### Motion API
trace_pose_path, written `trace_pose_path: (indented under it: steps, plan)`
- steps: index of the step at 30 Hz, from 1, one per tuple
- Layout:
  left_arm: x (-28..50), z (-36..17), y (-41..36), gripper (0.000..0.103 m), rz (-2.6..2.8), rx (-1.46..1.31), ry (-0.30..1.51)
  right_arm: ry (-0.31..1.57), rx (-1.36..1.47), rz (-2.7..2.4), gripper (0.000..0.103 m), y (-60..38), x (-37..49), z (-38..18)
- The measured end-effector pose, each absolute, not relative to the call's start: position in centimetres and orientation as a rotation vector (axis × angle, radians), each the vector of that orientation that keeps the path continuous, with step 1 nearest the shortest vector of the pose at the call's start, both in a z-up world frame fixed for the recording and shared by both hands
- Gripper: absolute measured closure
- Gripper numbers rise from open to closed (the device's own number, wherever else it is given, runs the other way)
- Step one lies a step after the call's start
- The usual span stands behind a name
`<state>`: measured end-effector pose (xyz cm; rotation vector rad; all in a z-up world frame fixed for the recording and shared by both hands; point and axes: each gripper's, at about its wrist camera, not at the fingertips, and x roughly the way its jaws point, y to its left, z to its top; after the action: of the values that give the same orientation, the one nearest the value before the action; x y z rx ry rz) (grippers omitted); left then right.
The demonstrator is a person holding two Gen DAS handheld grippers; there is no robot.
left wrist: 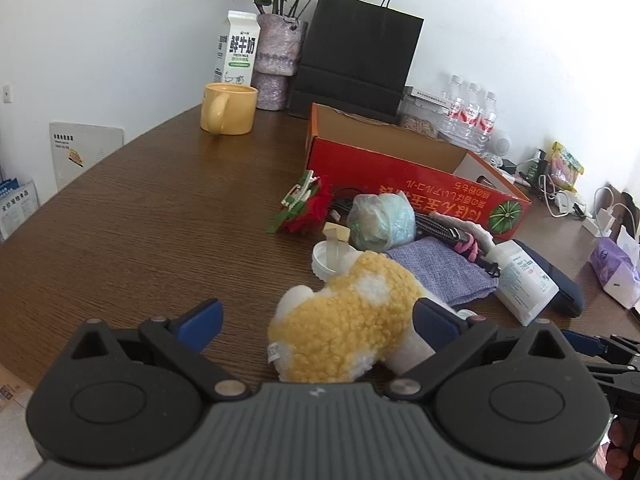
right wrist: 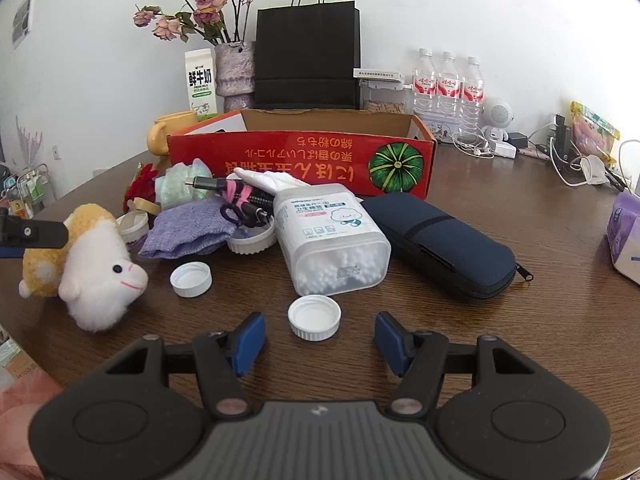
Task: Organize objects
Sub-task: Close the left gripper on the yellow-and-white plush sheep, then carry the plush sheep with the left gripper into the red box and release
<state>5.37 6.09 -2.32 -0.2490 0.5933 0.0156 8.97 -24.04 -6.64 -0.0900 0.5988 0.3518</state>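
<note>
A yellow and white plush sheep (left wrist: 348, 320) lies on the brown table between the wide-apart blue pads of my left gripper (left wrist: 316, 326), close against the right pad; the left pad stands clear of it. In the right wrist view the sheep (right wrist: 100, 276) lies at the left with a black finger (right wrist: 32, 234) of the left gripper on its back. My right gripper (right wrist: 322, 340) is open low over the table. A white screw cap (right wrist: 314, 317) lies just ahead of its fingertips, with a gap on both sides. The open red cardboard box (right wrist: 300, 152) stands behind the pile.
In the pile are a cotton-swab box (right wrist: 332, 240), a navy zip case (right wrist: 440, 240), a purple cloth (right wrist: 188, 232), cables and a second white cap (right wrist: 191, 279). A yellow mug (left wrist: 228, 108), milk carton, flower vase, black bag (right wrist: 306, 60) and water bottles line the back.
</note>
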Motion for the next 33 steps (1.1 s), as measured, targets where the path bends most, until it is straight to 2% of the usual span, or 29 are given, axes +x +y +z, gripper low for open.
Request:
trace_pose_path:
  steps: [2,4,6,7,8,9,11,12,13,24,33]
  plan:
    - [5.6,-2.9,6.2,0.010,-0.028,-0.270,0.603,0.591,-0.091,0.367,0.043,-23.9,8.8,-6.7]
    - [5.5,-3.3,6.5,0.030,-0.080,-0.326,0.598,0.585,-0.095,0.379,0.043,-23.8,8.7,-6.8]
    - [5.3,-3.3,6.6,0.044,-0.084,-0.347,0.591,0.581,-0.097,0.388,0.043,-23.7,8.6,-6.8]
    - [5.1,-3.3,6.7,0.047,-0.088,-0.358,0.582,0.578,-0.095,0.390,0.044,-23.8,8.6,-6.8]
    - [5.0,-3.4,6.7,0.048,-0.088,-0.365,0.580,0.576,-0.093,0.393,0.045,-23.8,8.6,-6.9]
    - [4.8,-3.4,6.7,0.049,-0.082,-0.367,0.577,0.572,-0.091,0.394,0.050,-23.8,8.5,-6.9]
    - [4.6,-3.2,6.8,0.050,-0.065,-0.368,0.569,0.565,-0.081,0.396,0.062,-24.0,8.5,-6.8]
    - [4.5,-3.1,6.8,0.051,-0.055,-0.368,0.565,0.564,-0.069,0.402,0.072,-24.2,8.5,-6.8]
    - [4.3,-2.9,6.9,0.052,-0.046,-0.369,0.558,0.565,-0.052,0.414,0.077,-24.4,8.5,-6.8]
    - [2.6,-0.1,6.8,0.052,-0.040,-0.344,0.454,0.532,-0.020,0.433,0.077,-24.9,7.9,-6.1]
    - [5.2,2.4,6.0,0.052,-0.005,-0.319,0.409,0.422,-0.019,0.441,0.077,-24.4,9.0,-3.3]
